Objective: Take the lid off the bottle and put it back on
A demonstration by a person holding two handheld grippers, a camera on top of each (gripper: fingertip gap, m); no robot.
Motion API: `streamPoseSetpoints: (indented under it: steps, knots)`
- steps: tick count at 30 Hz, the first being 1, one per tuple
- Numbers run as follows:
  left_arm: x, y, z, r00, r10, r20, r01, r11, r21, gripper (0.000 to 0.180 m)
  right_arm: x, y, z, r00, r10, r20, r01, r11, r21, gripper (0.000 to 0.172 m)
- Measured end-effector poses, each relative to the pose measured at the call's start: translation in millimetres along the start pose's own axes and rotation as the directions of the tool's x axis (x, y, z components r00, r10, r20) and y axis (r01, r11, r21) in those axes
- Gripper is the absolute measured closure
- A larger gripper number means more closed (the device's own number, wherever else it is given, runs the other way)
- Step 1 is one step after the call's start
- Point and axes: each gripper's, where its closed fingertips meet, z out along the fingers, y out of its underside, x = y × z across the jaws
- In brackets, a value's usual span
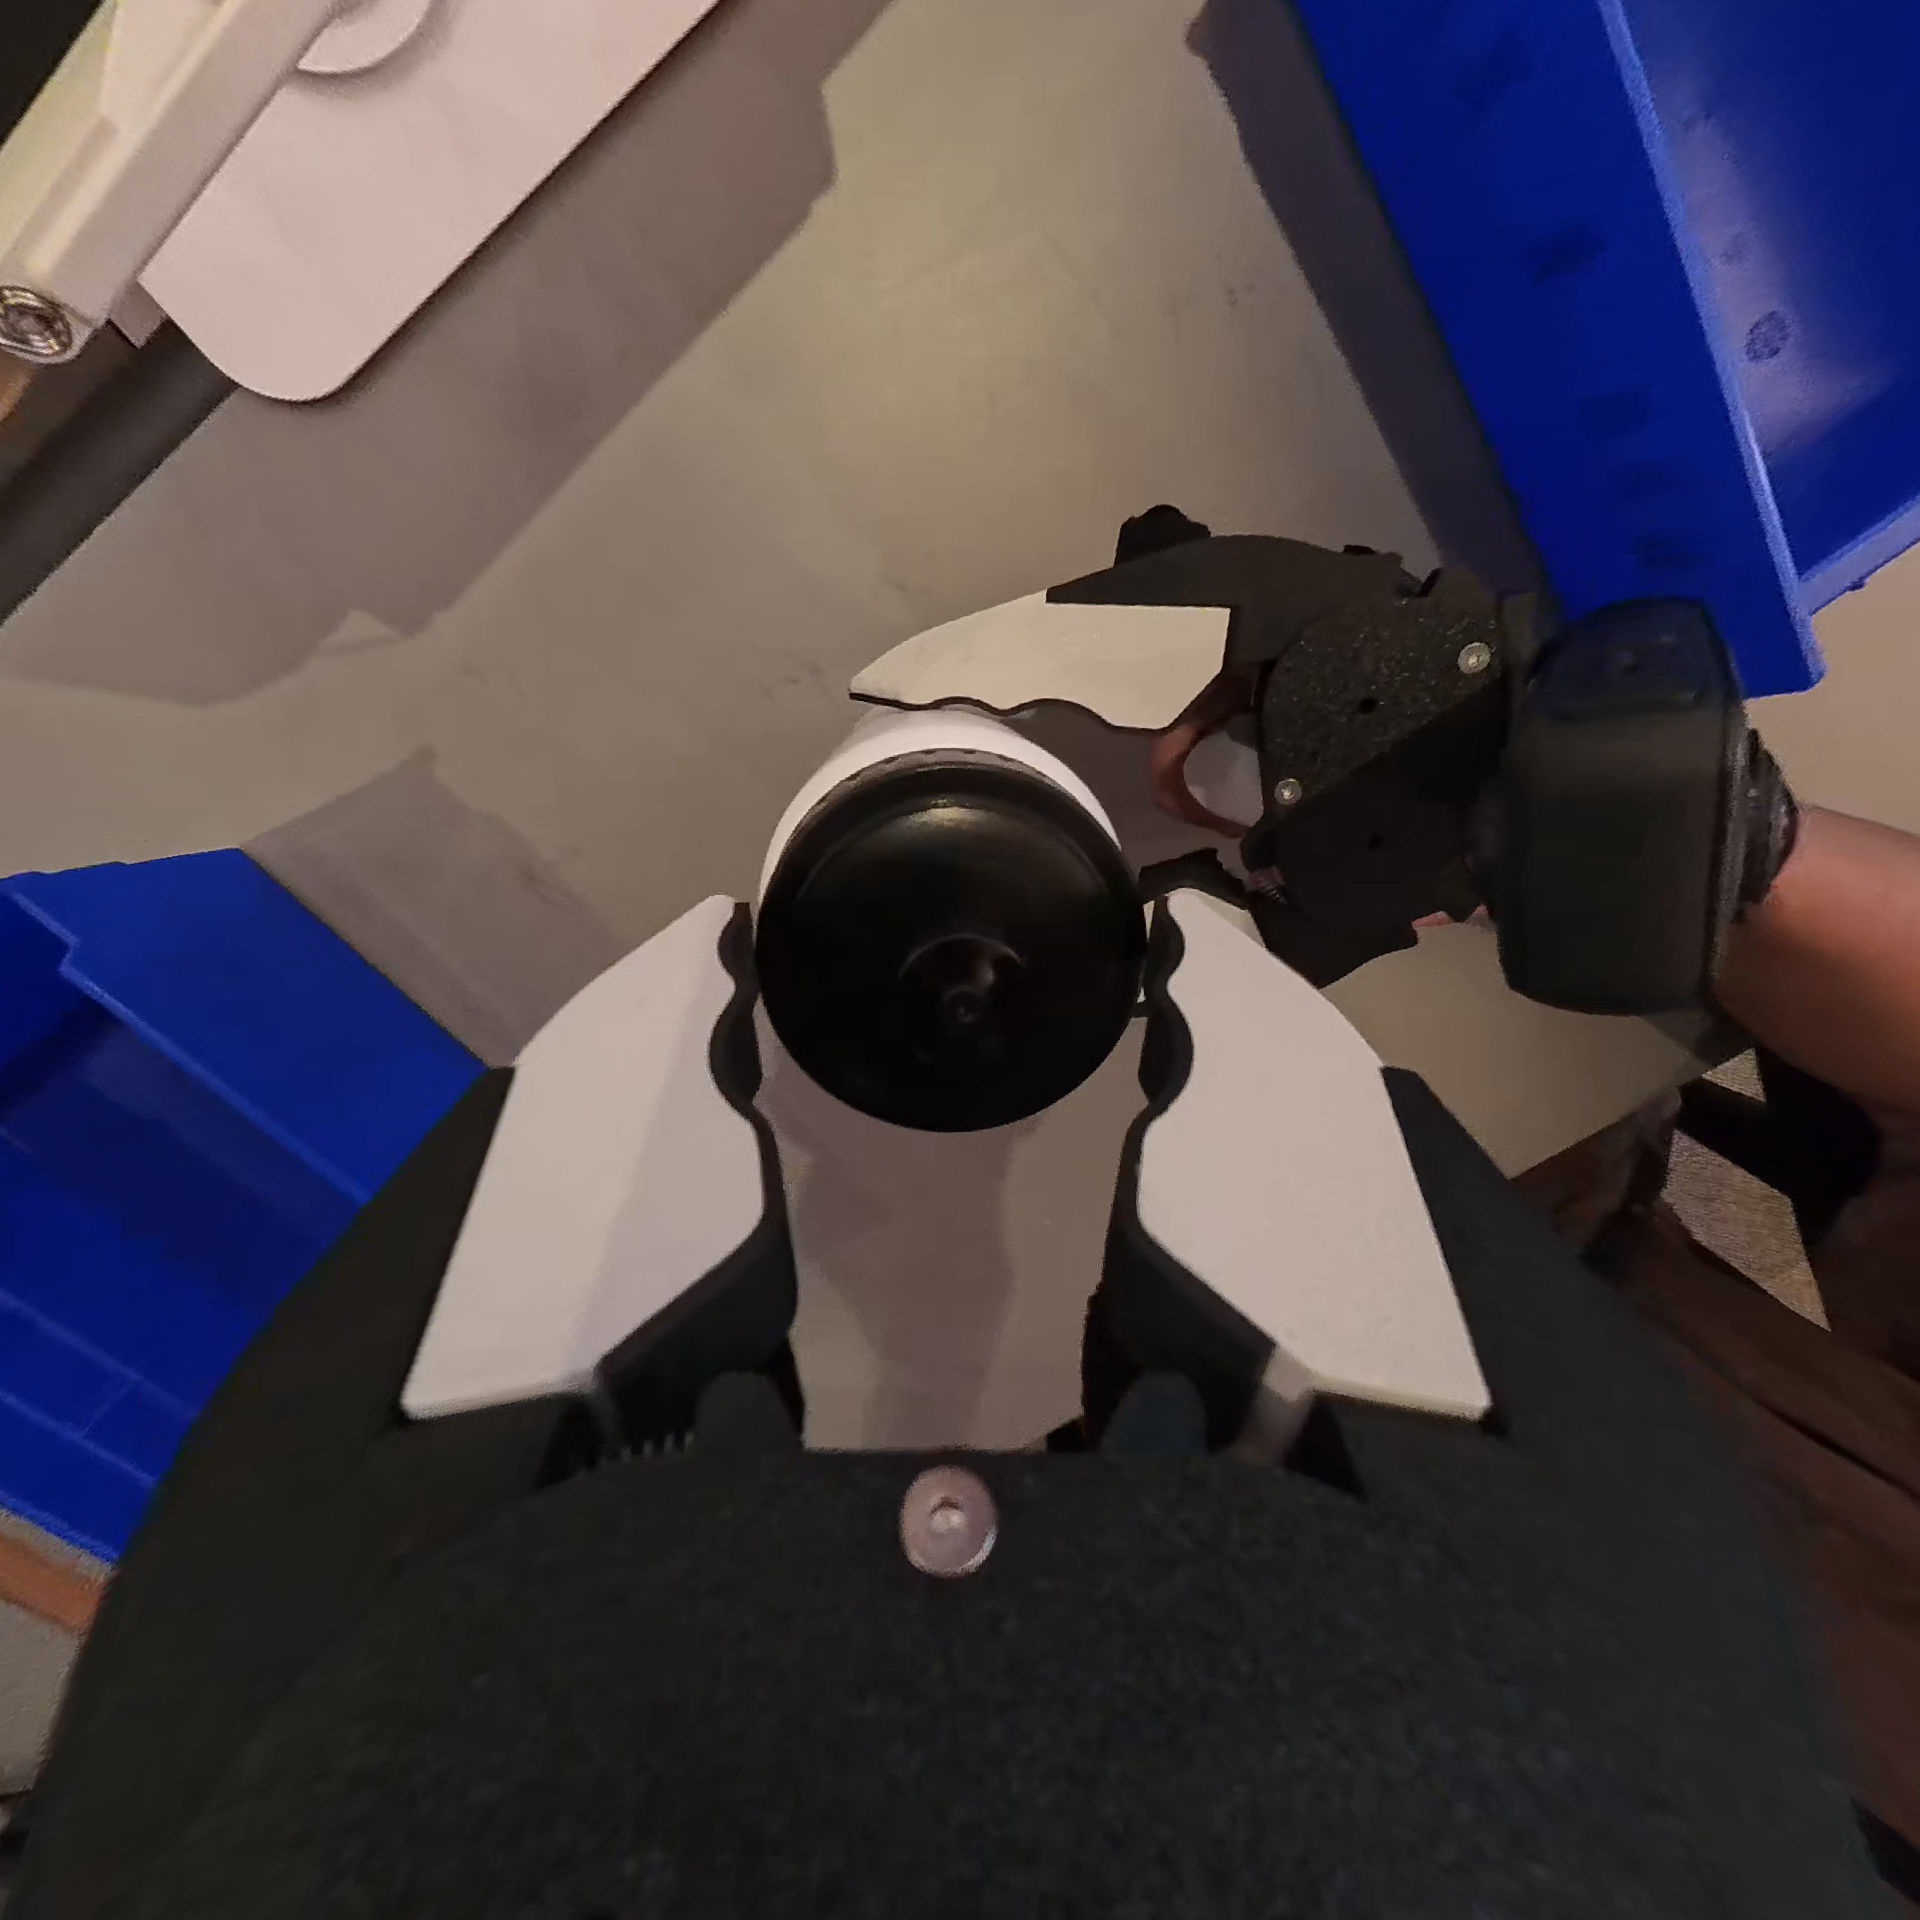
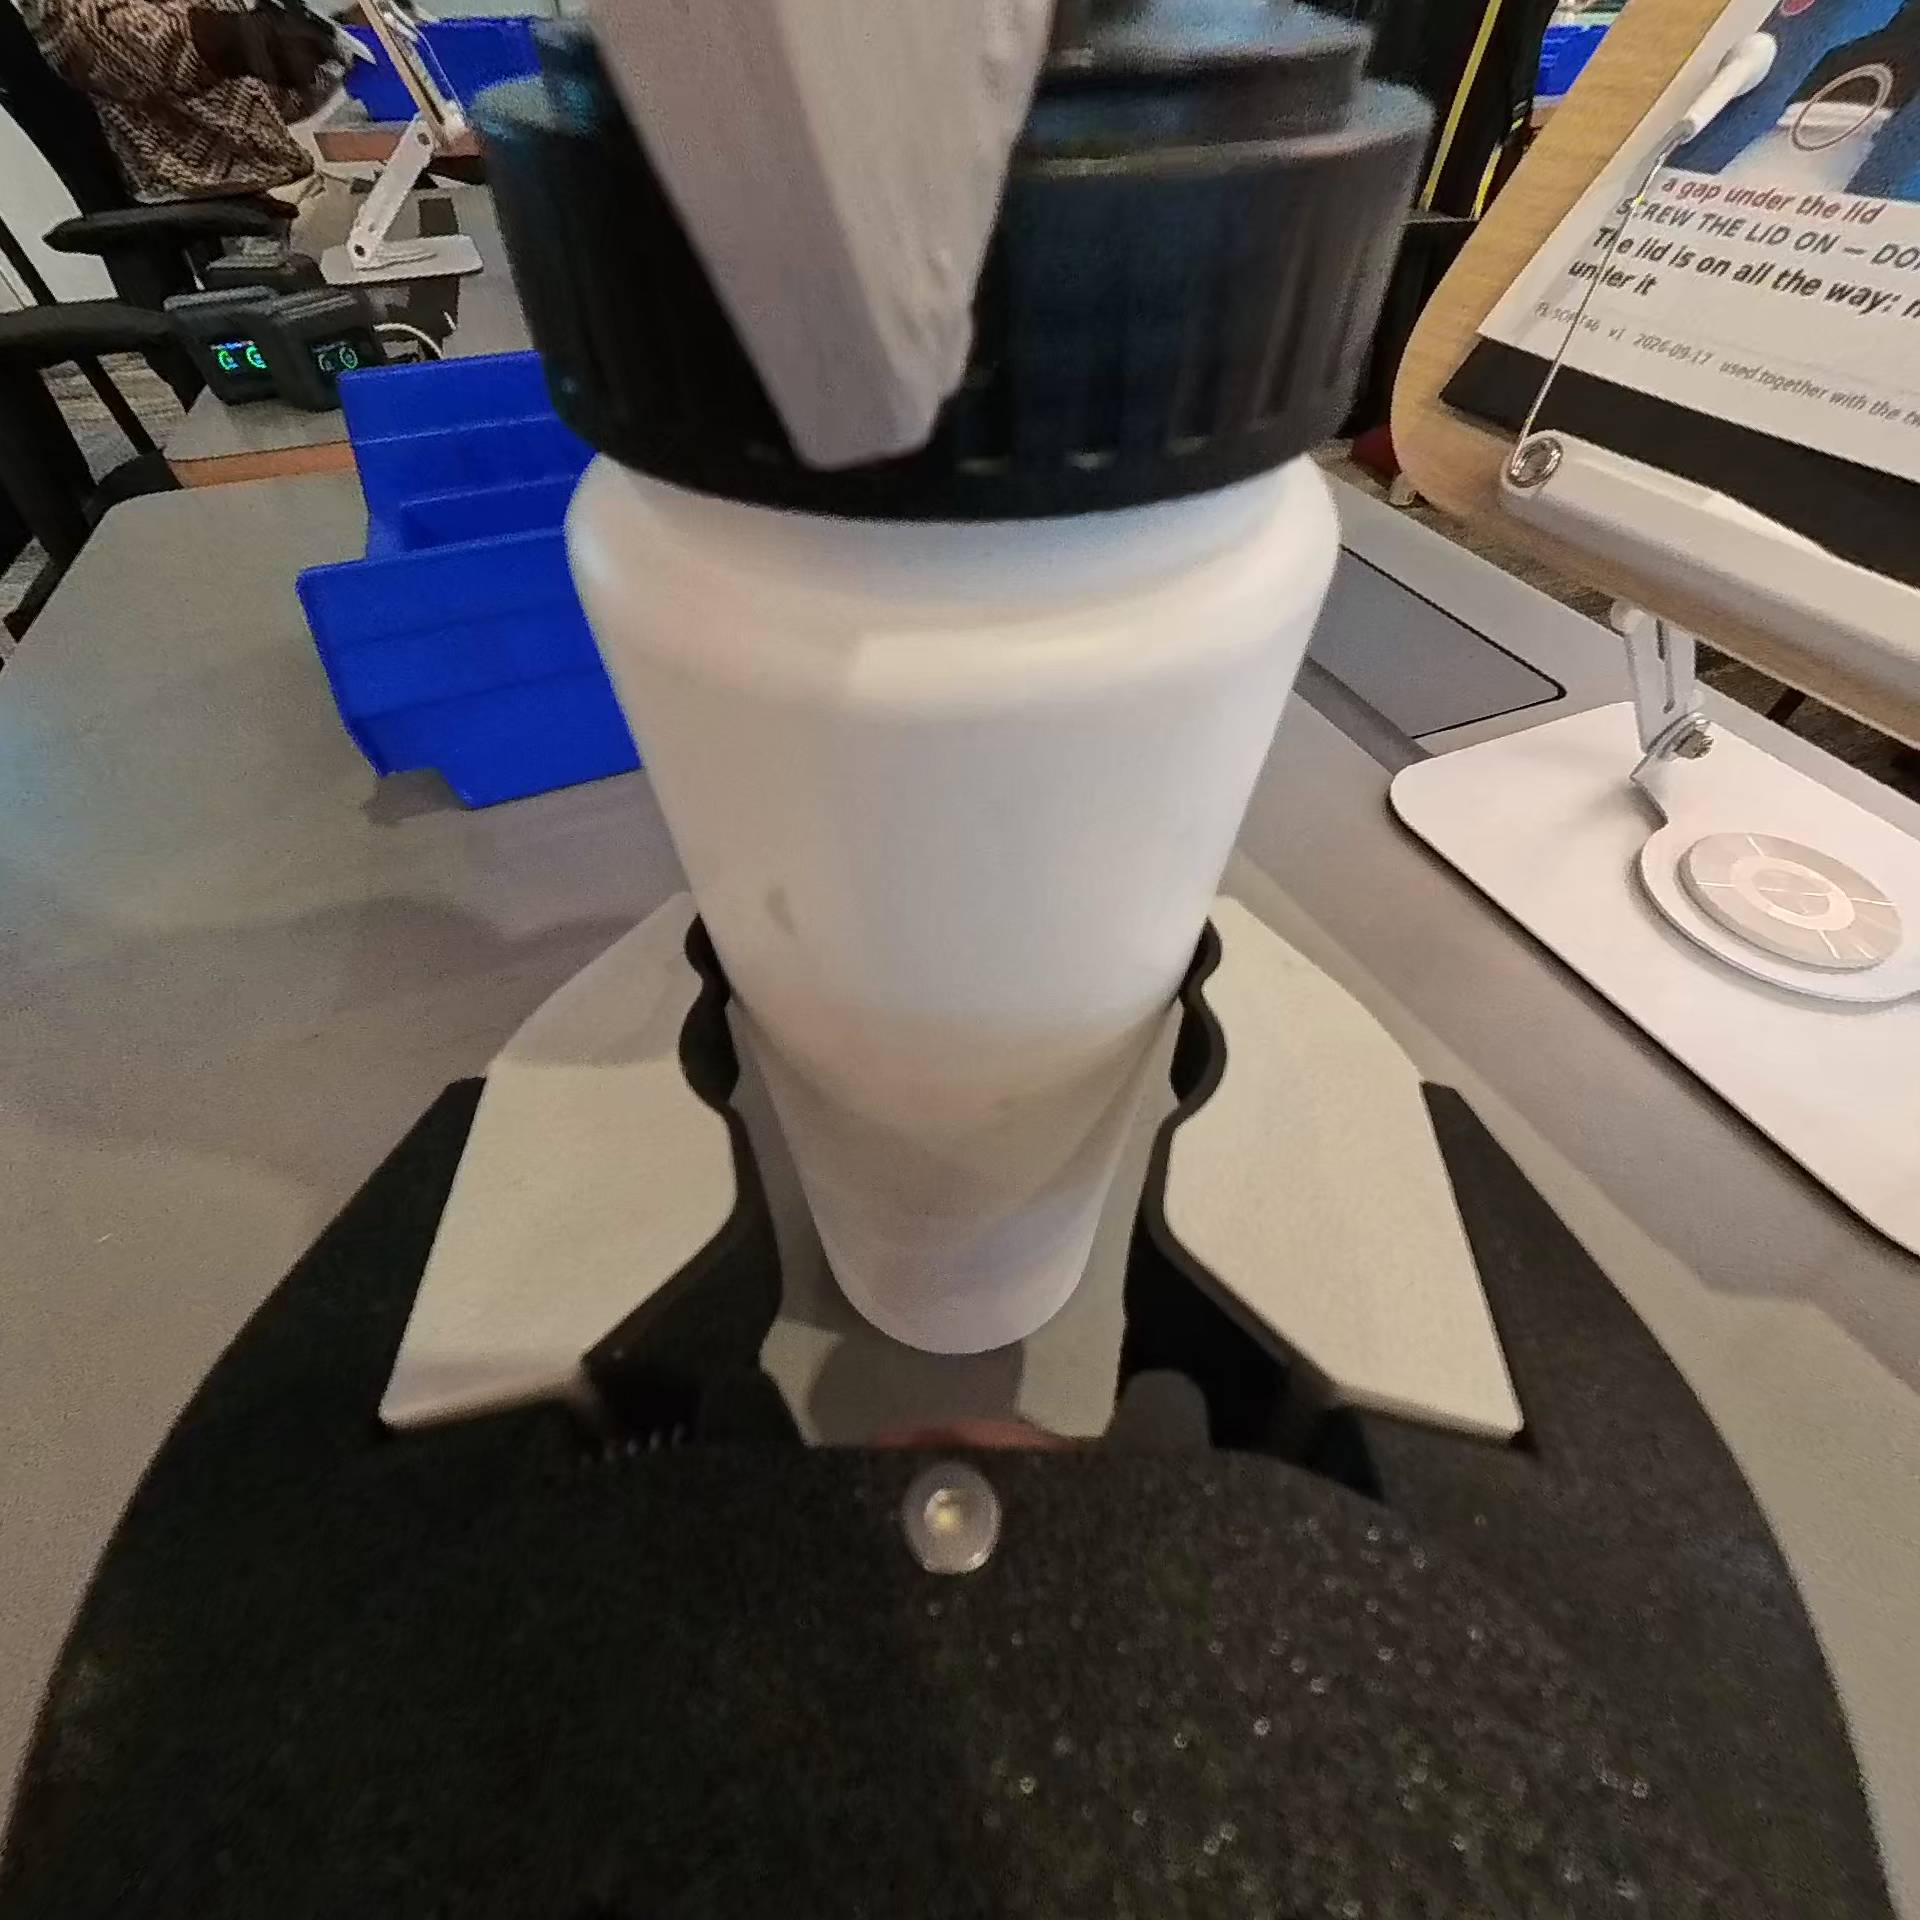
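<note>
White bottle [image 2: 935, 831] stands upright on the grey counter [image 2: 208, 935], black ribbed lid [image 2: 1143, 312] seated on its neck.

Right hand-held gripper [image 2: 951, 997] comes in from the side, low on the bottle's body. Its two dark wavy pads [image 2: 707, 1039] sit against the white wall on either side; the bottle fills the span between them, clenched.

Left hand-held gripper [image 1: 948, 977] looks straight down on the lid [image 1: 945, 945]. Its pads [image 1: 732, 997] bear on the lid's rim, left and right, with no gap showing. In the right wrist view one of its pale fingers [image 2: 831, 208] lies across the front of the lid, tip reaching the lid's lower edge. Both views slightly blurred.

From above, the right hand-held gripper [image 1: 1039, 748] shows beyond the bottle, a person's hand [image 1: 1766, 935] behind it.

Around: a blue bin [image 2: 468, 603] on the counter behind and left of the bottle; a second blue bin [image 1: 1662, 260] in the upper right of the overhead view; a white stand base [image 2: 1662, 935] with a clipped instruction sheet [image 2: 1714, 260] to the bottle's right.
</note>
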Motion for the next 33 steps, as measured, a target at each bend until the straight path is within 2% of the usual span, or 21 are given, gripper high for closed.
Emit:
streamPoseSetpoints:
  steps: [4, 7, 11, 14, 17, 20, 24, 26, 27, 29, 33]
  knots:
    - [0, 0, 1, 1.000, 0.006, -0.004, -0.006, 1.000, -0.011, 0.109, 0, 0, 0, 1.000, 0.001, -0.001, -0.001, 1.000, -0.001, 0.088]
    - [1, 1, 1, 0.998, 0.062, -0.022, -0.063, 0.998, -0.022, 0.109, 0, 0, 0, 1.000, 0.000, -0.001, 0.000, 1.000, -0.001, 0.088]
    - [3, 1, 1, 0.960, 0.275, -0.058, -0.276, 0.961, -0.019, 0.109, 1, 0, -1, 1.000, 0.000, 0.003, 0.000, 1.000, -0.002, 0.088]
    - [2, 2, 1, 0.896, 0.433, -0.101, -0.439, 0.898, -0.044, 0.109, 0, 0, 0, 1.000, 0.001, 0.002, -0.001, 1.000, 0.001, 0.088]
    - [2, 5, 1, 0.769, 0.623, -0.143, -0.634, 0.772, -0.048, 0.109, 0, 0, 0, 1.000, -0.003, 0.002, 0.003, 1.000, 0.001, 0.088]
    - [0, 8, 3, 0.610, 0.778, -0.152, -0.791, 0.608, -0.062, 0.107, -1, 0, 1, 1.000, -0.004, 0.006, 0.004, 1.000, 0.000, 0.088]
    - [-3, 10, 4, 0.381, 0.911, -0.158, -0.923, 0.364, -0.126, 0.106, -3, -1, 1, 1.000, -0.002, 0.007, 0.002, 1.000, 0.008, 0.089]
    - [-1, 8, 5, 0.317, 0.935, -0.161, -0.946, 0.299, -0.127, 0.106, -2, 0, 0, 1.000, 0.000, 0.011, 0.000, 1.000, 0.008, 0.088]
    - [0, 6, 5, 0.307, 0.939, -0.158, -0.950, 0.290, -0.118, 0.106, -1, 0, 0, 1.000, 0.005, 0.010, -0.005, 1.000, 0.010, 0.088]
    - [2, 1, 4, 0.330, 0.933, -0.142, -0.943, 0.320, -0.089, 0.106, 1, 0, -1, 1.000, 0.016, 0.011, -0.016, 1.000, 0.016, 0.088]
    - [11, -8, -19, 0.473, 0.874, -0.111, -0.879, 0.477, 0.009, 0.102, 1, 0, -1, 1.000, 0.012, 0.010, -0.012, 1.000, 0.013, 0.088]
